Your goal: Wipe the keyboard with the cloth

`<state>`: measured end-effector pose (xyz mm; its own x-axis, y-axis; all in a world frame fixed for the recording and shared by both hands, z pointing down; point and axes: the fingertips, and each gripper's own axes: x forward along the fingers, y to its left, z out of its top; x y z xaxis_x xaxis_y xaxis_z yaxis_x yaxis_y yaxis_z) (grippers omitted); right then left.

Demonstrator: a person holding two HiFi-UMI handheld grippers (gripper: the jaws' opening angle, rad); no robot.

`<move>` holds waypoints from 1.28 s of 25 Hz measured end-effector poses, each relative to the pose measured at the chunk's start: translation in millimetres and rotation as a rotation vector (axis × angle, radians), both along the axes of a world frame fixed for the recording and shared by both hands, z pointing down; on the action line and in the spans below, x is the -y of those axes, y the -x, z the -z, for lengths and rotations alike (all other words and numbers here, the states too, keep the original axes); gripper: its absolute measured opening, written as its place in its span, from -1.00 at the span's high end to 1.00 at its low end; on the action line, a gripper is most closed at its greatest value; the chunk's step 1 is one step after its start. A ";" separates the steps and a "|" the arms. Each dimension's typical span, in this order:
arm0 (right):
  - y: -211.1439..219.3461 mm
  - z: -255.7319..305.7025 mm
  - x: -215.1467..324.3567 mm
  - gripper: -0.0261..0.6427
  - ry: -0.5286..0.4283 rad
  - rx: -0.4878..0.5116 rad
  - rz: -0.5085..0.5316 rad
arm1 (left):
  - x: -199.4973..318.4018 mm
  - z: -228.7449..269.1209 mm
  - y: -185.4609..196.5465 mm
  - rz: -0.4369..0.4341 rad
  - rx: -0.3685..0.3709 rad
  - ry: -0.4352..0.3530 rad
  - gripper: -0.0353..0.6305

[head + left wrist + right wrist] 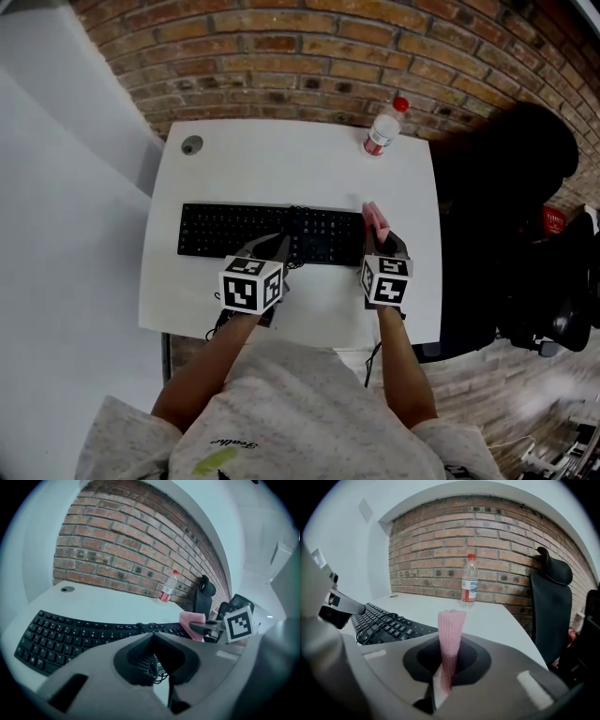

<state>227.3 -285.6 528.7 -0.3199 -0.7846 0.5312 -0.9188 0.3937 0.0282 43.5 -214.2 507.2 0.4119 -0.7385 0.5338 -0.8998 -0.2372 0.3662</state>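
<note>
The right tool [378, 240] is clamped on the pink cloth [375, 219]. The cloth stands up from between its jaws as a narrow folded strip with a waffle weave. The left tool [277, 247] is closed, its jaw tips meeting over the near edge of the black keyboard [272, 232], about at its middle. A loose coil of thin black cable [375, 625] lies on the keys just beside those tips.

Each tool carries a cube with black-and-white square markers. The plastic bottle [382, 131] at the far right corner of the worktop [281, 159] has a red cap and a red-and-white label, too small to read.

The keyboard lies across the middle of the worktop, parallel to its near edge. The held cloth is at the keyboard's right end; whether it touches the keys cannot be told.
</note>
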 end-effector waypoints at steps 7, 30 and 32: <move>1.4 -0.6 15.5 0.85 -0.003 -0.007 0.042 | 4.9 -1.0 2.2 0.034 0.006 0.001 0.92; 25.6 16.2 54.1 0.85 -0.087 -0.257 0.467 | 10.8 -1.3 20.3 0.128 0.021 -0.012 0.92; 34.7 14.5 51.0 0.85 -0.080 -0.282 0.519 | 9.8 -0.6 24.7 0.133 0.019 -0.012 0.92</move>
